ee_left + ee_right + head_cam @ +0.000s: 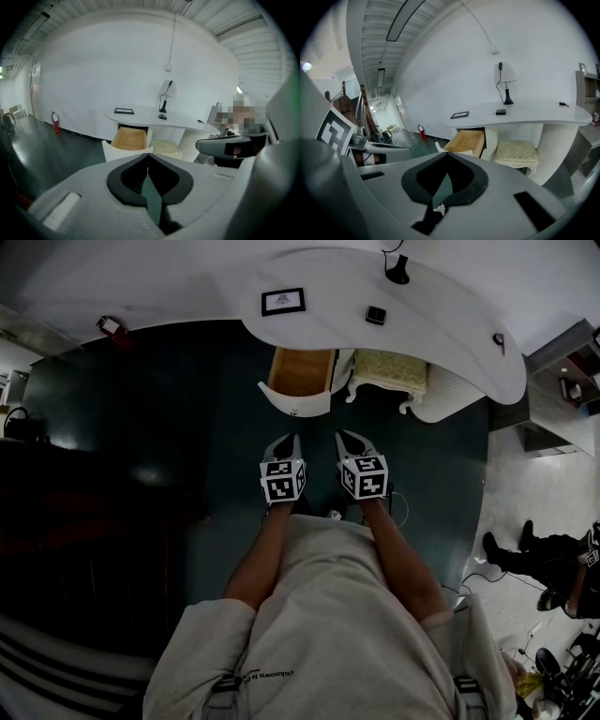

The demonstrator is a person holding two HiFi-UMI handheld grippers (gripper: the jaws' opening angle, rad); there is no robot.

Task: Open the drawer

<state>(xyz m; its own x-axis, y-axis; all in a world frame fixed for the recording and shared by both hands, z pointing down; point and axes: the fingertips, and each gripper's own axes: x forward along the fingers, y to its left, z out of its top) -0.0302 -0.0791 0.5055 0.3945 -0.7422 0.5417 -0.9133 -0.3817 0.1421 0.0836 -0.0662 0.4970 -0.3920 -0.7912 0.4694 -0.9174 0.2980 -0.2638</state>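
Left tongs (148,155) closed; stool (166,148) beside drawer (129,139).

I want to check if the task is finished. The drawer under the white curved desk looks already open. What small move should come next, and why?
Probably none toward it: just hold both grippers back. The wood-lined drawer with a white front stands pulled out from the white curved desk, and the left gripper and right gripper are shut, empty and clear of it.
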